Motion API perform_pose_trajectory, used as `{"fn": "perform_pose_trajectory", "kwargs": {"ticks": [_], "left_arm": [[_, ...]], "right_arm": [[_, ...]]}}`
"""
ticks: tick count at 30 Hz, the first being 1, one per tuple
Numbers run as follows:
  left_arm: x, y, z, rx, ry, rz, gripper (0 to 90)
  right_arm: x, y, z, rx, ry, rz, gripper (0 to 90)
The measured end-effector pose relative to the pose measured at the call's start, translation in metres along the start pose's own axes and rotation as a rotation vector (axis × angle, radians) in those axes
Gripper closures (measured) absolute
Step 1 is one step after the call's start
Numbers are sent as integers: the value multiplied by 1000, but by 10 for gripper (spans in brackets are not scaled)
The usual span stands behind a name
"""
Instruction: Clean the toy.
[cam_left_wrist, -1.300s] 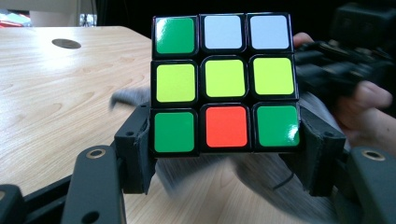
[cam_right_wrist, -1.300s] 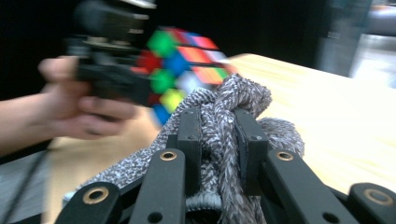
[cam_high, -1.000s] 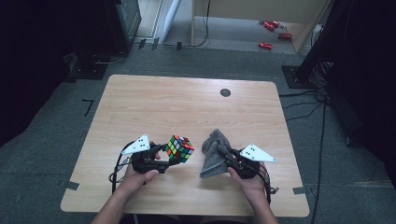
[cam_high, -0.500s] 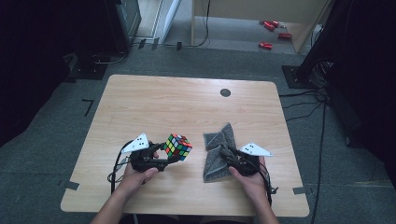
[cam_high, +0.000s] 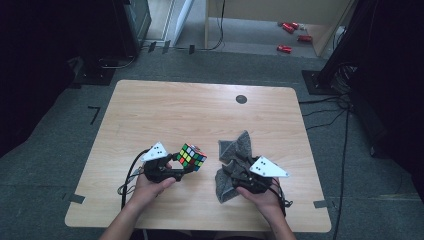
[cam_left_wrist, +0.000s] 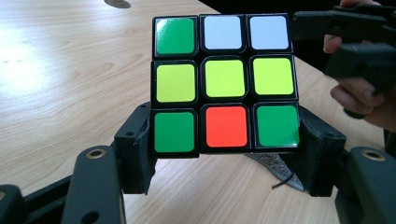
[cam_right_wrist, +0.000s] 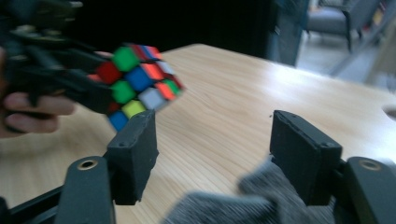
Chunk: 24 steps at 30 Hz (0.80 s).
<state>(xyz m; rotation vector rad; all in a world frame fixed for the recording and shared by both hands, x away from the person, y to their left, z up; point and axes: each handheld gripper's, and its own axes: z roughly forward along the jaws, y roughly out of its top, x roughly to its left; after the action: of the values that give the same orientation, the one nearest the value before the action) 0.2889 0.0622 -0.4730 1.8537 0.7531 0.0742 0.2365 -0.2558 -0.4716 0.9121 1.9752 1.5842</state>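
A scrambled colour cube (cam_left_wrist: 224, 84) is held just above the wooden table, with my left gripper (cam_left_wrist: 224, 149) shut on its lower row from both sides. From above, the cube (cam_high: 191, 156) sits at the tip of the left gripper (cam_high: 176, 169), front left of centre. A crumpled grey cloth (cam_high: 236, 152) lies to its right. My right gripper (cam_high: 239, 176) rests over the cloth's near end. Its jaws have just been opening and stand apart (cam_right_wrist: 217, 154). The cloth (cam_right_wrist: 233, 205) sags low between them, and no pad presses on it.
The pale wooden table (cam_high: 200, 115) has a small black round mark (cam_high: 241, 99) near its far edge. Black cables trail from both grippers toward the front edge. Dark stands and red objects (cam_high: 284, 48) sit on the floor beyond.
The right gripper's jaws went from shut on the grey cloth to open, and the cloth has slumped onto the table. The left gripper and cube stayed put.
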Motion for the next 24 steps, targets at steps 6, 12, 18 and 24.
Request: {"fn": "perform_pose_trajectory", "kwargs": {"ticks": [6, 12, 18, 24], "left_arm": [[-5, 3, 2, 3, -32, -17, 347], [-11, 7, 6, 18, -63, -36, 346], [-16, 10, 9, 45, -94, -61, 346], [-22, 9, 18, 93, -158, -79, 346]], "right_arm": [[24, -5, 16, 13, 67, -103, 280], [39, -13, 30, 42, 45, -193, 228], [44, -17, 37, 28, 10, -222, 224], [52, -20, 38, 32, -16, -295, 235]]}}
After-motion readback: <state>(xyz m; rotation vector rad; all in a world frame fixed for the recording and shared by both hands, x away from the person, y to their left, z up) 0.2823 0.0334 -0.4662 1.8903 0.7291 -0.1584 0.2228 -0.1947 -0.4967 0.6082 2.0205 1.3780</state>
